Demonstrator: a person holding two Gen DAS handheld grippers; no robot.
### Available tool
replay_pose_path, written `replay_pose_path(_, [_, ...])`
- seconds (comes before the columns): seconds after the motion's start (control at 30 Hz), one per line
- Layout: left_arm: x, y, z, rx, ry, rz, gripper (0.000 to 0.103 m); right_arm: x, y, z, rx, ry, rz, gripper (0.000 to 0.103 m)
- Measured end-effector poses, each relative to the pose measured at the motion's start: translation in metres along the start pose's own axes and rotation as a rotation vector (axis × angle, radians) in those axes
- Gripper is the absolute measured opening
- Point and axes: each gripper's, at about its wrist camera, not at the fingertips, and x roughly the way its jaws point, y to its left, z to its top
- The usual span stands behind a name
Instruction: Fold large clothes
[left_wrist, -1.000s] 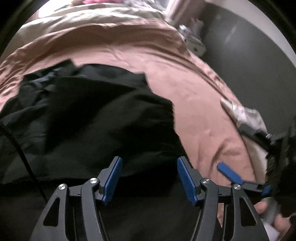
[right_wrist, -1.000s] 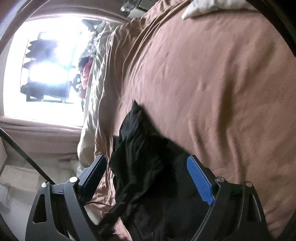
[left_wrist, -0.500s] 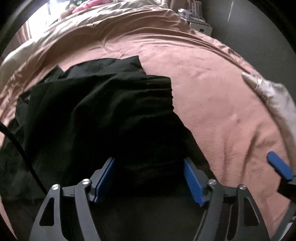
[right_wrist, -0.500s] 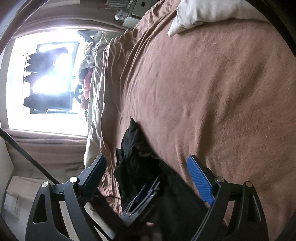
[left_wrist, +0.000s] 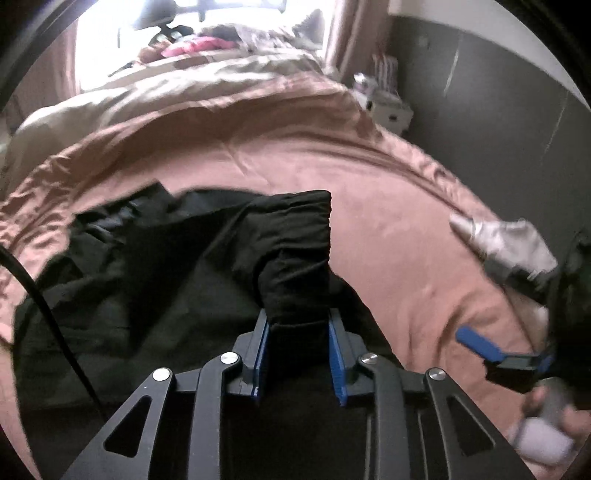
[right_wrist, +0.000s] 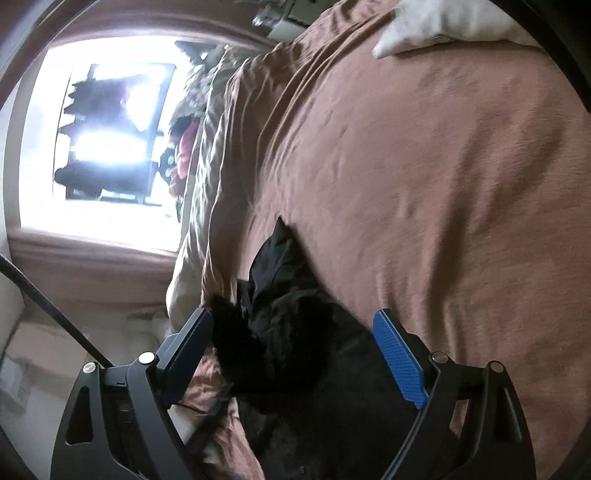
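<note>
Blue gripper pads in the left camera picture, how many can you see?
3. Two ribbed blue pads sit either side of the bunched black garment, closing on it. One more belongs to the right gripper near the picture's right edge; its partner may be hidden.

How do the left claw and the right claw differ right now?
The left claw is closing, its blue pads squeezing a bunched fold of the black garment; the right claw stands wide open, gripping nothing. The left lifts cloth off the brown bedspread; the right only hovers over it. Both have black frames and blue pads.
</note>
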Motion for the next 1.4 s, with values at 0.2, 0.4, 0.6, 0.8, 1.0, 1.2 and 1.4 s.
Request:
replay_pose_path(0.2, [-0.064, 0.059, 0.007, -0.101, -0.091, 0.013, 0.03, 0.019, 0.02, -0.01, -0.103, 0.039, 0.008, 0.088])
replay_pose_path(0.4, [-0.106, 0.123, -0.002, -0.199, -0.135, 0.062, 0.03, 0.041, 0.027, -0.017, -0.155, 0.072, -0.001, 0.088])
replay_pose_path(0.6, [-0.129, 0.18, -0.021, -0.293, -0.141, 0.163, 0.032, 0.055, 0.031, -0.017, -0.182, 0.086, -0.034, 0.088])
replay_pose_path(0.8, [-0.167, 0.234, -0.042, -0.387, -0.2, 0.337, 0.034, 0.068, 0.046, -0.024, -0.248, 0.088, -0.047, 0.088])
replay_pose_path(1.0, [-0.146, 0.26, -0.061, -0.42, -0.153, 0.336, 0.034, 0.088, 0.058, -0.03, -0.333, 0.089, -0.059, 0.082])
replay_pose_path(1.2, [-0.081, 0.265, -0.076, -0.43, -0.054, 0.26, 0.034, 0.104, 0.068, -0.029, -0.414, 0.043, -0.031, 0.079])
replay_pose_path(1.4, [-0.002, 0.263, -0.091, -0.386, 0.129, 0.27, 0.034, 0.128, 0.055, -0.025, -0.462, 0.026, -0.075, 0.072])
